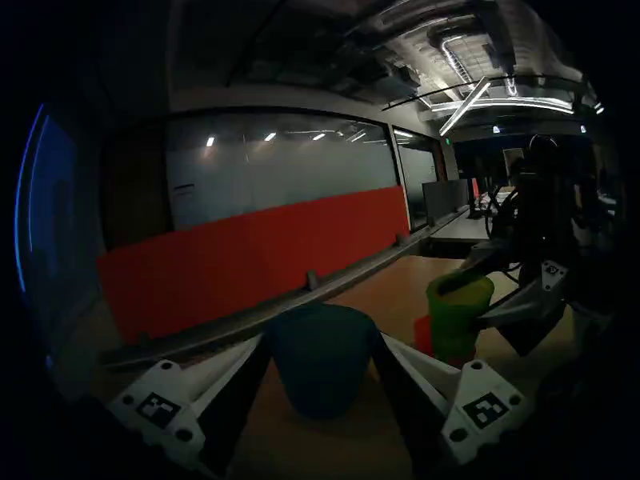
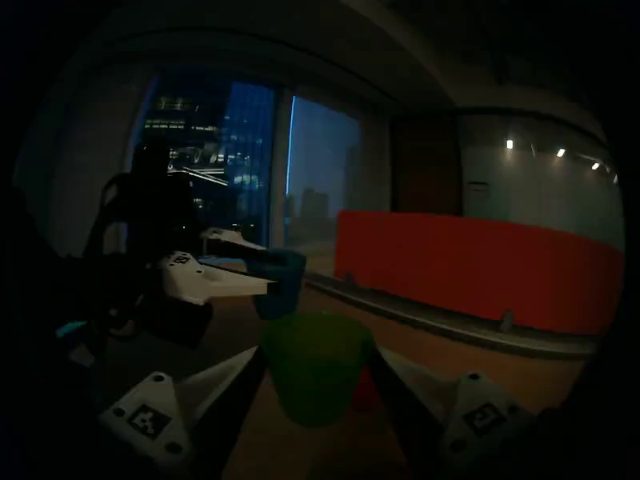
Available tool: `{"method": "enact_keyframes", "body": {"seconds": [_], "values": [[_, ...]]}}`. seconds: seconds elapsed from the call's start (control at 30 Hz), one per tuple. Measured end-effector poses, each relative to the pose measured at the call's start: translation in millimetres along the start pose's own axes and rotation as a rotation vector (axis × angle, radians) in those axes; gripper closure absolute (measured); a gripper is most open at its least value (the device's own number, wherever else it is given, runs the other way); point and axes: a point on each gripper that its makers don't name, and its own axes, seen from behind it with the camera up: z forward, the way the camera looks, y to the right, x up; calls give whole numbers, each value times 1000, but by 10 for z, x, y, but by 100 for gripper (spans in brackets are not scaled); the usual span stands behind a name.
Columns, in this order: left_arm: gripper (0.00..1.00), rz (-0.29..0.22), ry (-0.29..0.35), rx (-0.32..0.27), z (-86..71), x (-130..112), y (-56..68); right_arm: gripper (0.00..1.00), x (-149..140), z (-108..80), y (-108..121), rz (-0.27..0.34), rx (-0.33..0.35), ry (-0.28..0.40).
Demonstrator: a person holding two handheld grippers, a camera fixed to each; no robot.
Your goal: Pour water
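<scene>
Two cups, both upright. Left gripper (image 1: 320,352) fingers clamp the blue cup (image 1: 320,380); right gripper (image 2: 316,360) fingers clamp the green cup (image 2: 316,388), at 3 o'clock of blue, near but apart, over the tabletop (image 1: 392,288). Step, judged: pre-pour alignment. Next: bring the rims close, tilt slowly.

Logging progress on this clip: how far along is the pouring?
Done: both cups look gripped, the blue cup in the left gripper and the green cup in the right gripper. In hand: the cups are held near each other, both about upright. Left: the tipping itself. No stream shows, and the dim light hides whether either cup holds water.
</scene>
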Motion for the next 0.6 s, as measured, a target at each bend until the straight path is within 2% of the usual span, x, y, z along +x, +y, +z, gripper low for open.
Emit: {"method": "enact_keyframes", "body": {"seconds": [0.2,0.4,0.6], "values": [[14,-6,-56,-11,17,-241,54,0,-66,-29,-31,4,4,-18],[13,25,-132,-45,51,-514,184,0,-153,-39,-70,13,18,-35],[13,44,-203,-72,78,-763,254,0,-269,-43,-86,18,35,-68]]}}
